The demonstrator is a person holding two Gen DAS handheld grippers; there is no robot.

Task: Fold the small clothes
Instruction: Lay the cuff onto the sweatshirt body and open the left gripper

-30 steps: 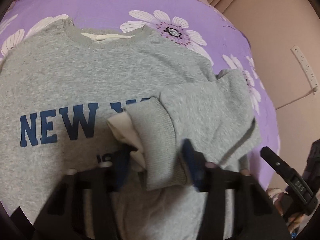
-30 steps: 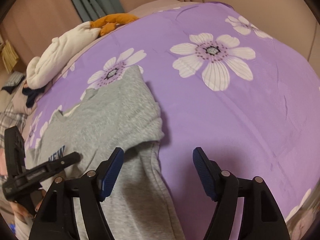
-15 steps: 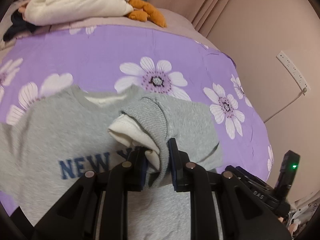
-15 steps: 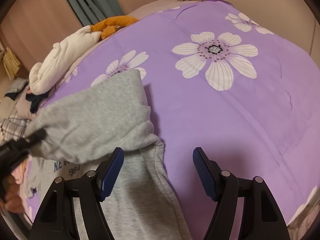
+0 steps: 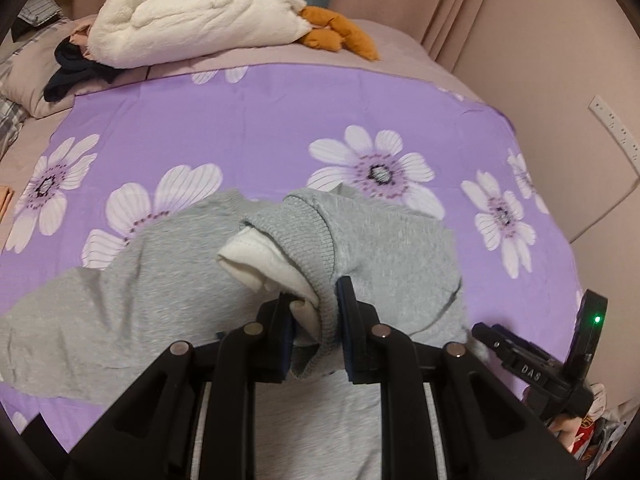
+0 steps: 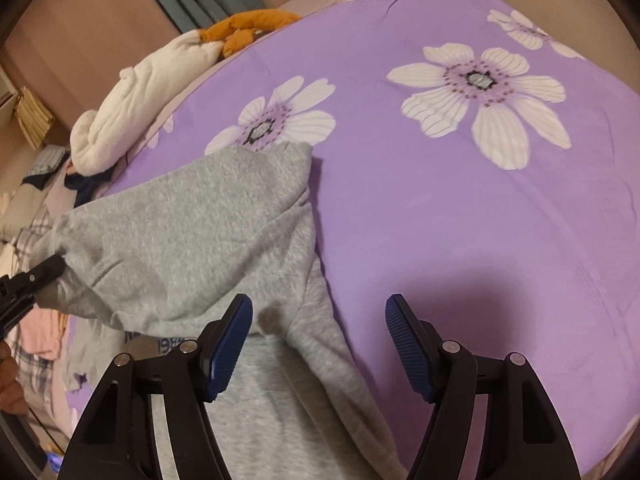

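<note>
A grey sweatshirt [image 5: 120, 300] lies on the purple flowered bedspread [image 5: 240, 120]. My left gripper [image 5: 314, 312] is shut on its ribbed sleeve cuff [image 5: 308, 224], with a white inner cuff [image 5: 256, 256] poking out, and holds the sleeve raised over the body. In the right wrist view the lifted sleeve [image 6: 192, 232] stretches from the left gripper's tip [image 6: 32, 280] to the shoulder. My right gripper [image 6: 318, 312] hovers above the sweatshirt's right side edge. Its jaws are closing, the pads [image 6: 232, 344] touch nothing, and the cloth lies below the gap.
A white plush toy [image 5: 192, 12] with orange feet [image 5: 340, 36] and dark clothes [image 5: 76, 68] lie at the bed's far end. A power strip [image 5: 612, 124] hangs on the right wall. More clothes are heaped left of the bed [image 6: 40, 320]. Bare bedspread [image 6: 460, 220] stretches to the right.
My left gripper shut on the cuff and lifted it, so the sleeve rose off the chest and now hides the blue lettering. The right gripper's jaws narrowed slightly.
</note>
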